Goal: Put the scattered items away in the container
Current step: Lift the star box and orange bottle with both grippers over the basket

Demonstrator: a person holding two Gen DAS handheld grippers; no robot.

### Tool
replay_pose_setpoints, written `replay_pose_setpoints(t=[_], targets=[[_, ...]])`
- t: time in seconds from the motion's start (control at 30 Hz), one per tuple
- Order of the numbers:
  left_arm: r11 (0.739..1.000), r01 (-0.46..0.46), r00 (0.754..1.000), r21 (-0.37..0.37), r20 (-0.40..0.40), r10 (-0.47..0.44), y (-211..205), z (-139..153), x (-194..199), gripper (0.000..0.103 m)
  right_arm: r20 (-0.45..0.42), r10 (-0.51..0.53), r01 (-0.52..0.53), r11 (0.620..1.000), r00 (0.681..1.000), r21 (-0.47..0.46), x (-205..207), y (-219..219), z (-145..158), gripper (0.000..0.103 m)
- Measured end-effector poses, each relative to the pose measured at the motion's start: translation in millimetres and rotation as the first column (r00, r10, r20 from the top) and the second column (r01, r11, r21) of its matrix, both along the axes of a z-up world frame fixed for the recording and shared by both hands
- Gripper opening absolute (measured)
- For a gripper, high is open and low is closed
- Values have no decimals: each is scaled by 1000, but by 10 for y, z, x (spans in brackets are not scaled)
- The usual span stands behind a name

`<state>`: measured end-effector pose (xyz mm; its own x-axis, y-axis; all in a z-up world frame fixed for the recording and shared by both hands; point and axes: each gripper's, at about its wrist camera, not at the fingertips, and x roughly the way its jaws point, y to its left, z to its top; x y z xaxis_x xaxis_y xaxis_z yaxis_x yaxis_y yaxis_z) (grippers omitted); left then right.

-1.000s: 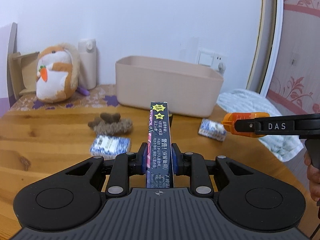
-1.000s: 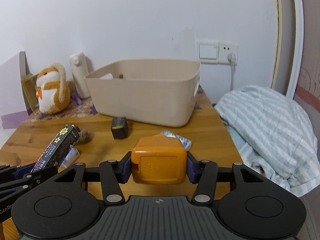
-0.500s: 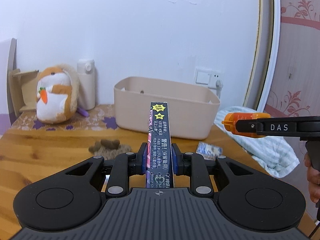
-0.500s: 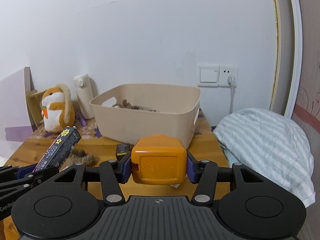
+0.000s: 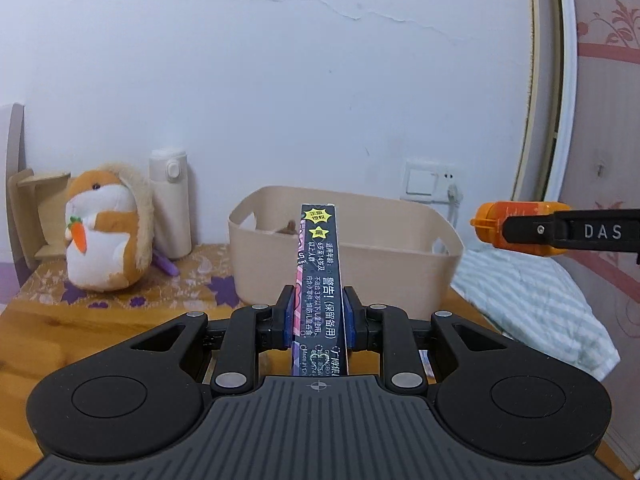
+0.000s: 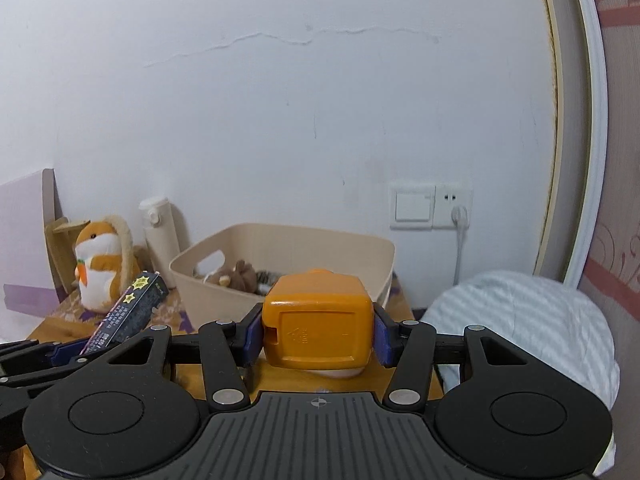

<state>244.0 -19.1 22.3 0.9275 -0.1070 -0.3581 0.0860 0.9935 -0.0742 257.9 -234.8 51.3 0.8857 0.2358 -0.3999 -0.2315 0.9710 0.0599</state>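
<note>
Both clamped — dark box [image 5: 320, 280], orange block [image 6: 318, 320] (beige bin [image 6: 296, 246] beyond).

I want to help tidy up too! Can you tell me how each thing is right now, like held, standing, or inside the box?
left gripper: shut on the dark box.
dark box: held, pointing at the bin.
right gripper: shut on the orange bottle.
orange bottle: held, off the table.
beige bin: open, holding a brown plush toy.
hamster plush: sitting upright.
white flask: upright, lid closed.
wall plug: plugged in.
</note>
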Motion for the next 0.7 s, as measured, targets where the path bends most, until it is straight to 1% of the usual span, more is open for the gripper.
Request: replay_pose_setpoints(t=[0.17, 0.3, 0.57, 0.7], targets=[[1000, 2, 1000, 17, 30, -3, -34, 131, 189, 24, 5, -4, 4, 1000, 1000, -2, 152, 54, 36, 50], [1000, 14, 999, 6, 38, -14, -57, 219, 343, 24, 14, -11, 11, 1000, 1000, -13, 289, 113, 57, 50], [999, 20, 998, 41, 54, -23, -184, 318, 710, 24, 66, -23, 29, 996, 998, -88, 507, 274, 138, 50], [999, 16, 998, 52, 58, -19, -232, 354, 928, 24, 68, -17, 24, 994, 998, -106, 639, 325, 159, 50]])
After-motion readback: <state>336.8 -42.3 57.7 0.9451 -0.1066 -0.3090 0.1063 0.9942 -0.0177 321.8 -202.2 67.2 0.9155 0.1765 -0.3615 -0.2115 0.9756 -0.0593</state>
